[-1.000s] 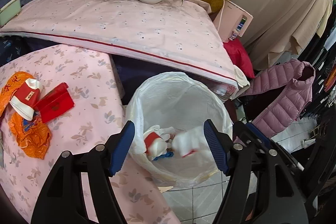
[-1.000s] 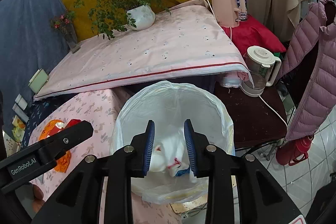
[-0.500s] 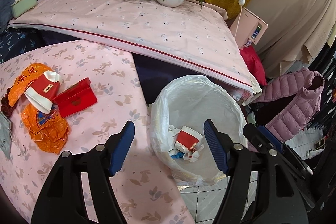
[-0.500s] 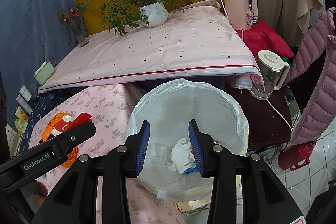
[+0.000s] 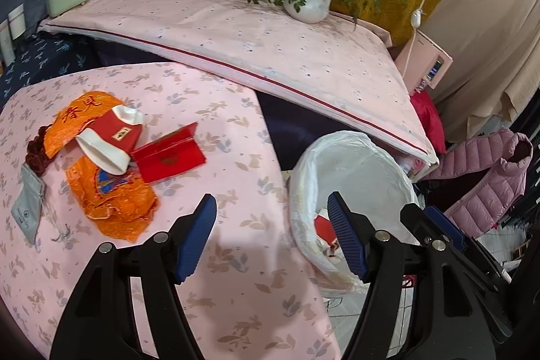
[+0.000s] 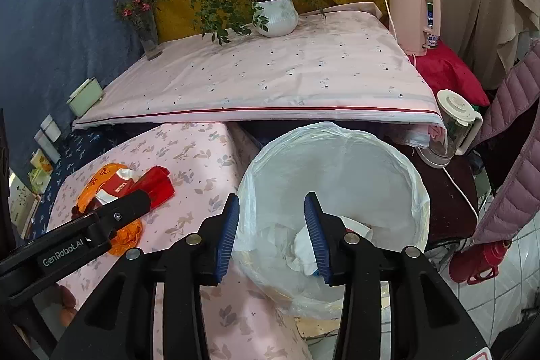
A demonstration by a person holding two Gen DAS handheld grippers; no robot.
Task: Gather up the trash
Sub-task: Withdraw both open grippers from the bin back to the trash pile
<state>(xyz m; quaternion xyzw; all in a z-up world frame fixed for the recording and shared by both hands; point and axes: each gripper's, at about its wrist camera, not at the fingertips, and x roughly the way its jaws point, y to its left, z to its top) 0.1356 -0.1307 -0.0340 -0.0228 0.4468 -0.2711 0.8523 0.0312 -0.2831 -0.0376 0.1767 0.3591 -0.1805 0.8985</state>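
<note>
The bin (image 6: 337,164) is already holding some trash, while a cup (image 5: 111,137), red box (image 5: 168,157) and orange wrappers (image 5: 118,204) are lying uncollected on the table (image 5: 236,258). The left gripper (image 5: 271,237) is hovering wide open and empty; the right gripper (image 6: 271,233) is standing partly open, gripping nothing.

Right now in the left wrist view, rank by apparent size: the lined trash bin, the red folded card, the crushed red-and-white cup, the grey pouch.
1. lined trash bin, clearly largest.
2. red folded card and crushed red-and-white cup: too alike to rank.
3. grey pouch, smallest, though edge distortion makes this unsure.
</note>
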